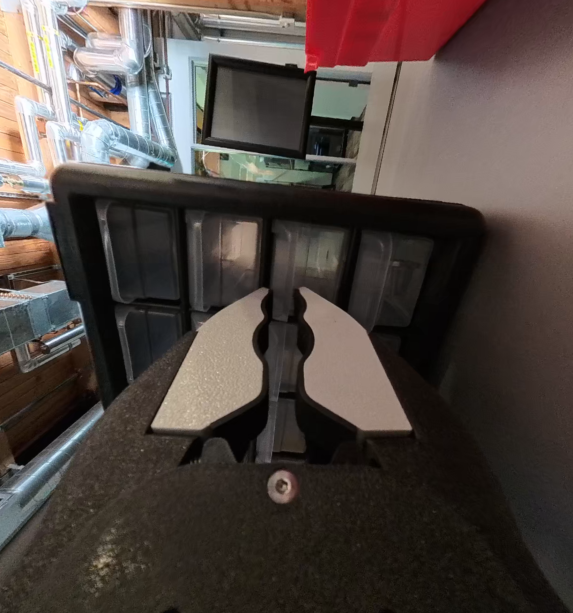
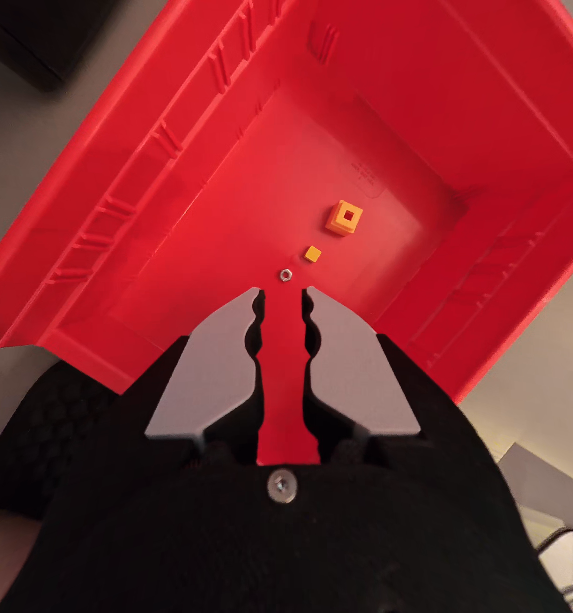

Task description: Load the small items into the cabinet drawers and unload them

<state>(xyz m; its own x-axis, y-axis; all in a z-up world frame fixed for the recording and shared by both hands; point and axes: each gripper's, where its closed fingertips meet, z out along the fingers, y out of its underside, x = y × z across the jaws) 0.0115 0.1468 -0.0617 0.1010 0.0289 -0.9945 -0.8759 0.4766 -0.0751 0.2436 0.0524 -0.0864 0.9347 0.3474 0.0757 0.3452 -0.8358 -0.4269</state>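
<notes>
The black cabinet [image 1: 265,199] stands on the grey bench [image 1: 527,232] with its clear plastic drawers [image 1: 142,255] in rows, all pushed in; the view is turned on its side, and what lies inside them cannot be told. The left hand-held gripper [image 1: 283,292] sits right at the drawer fronts, its jaws narrowly parted around a clear drawer handle [image 1: 283,305] without visibly pinching it. The red bin [image 2: 394,99] lies on the bench beside the cabinet, with high ribbed walls and a broad floor that is mostly bare. On that floor sit an orange square block with a square hole [image 2: 344,218], a small orange cube [image 2: 312,253] and a steel hex nut [image 2: 285,275], close together in a line. The right hand-held gripper [image 2: 283,292] hovers inside the bin just short of the nut, jaws slightly apart, holding nothing.
</notes>
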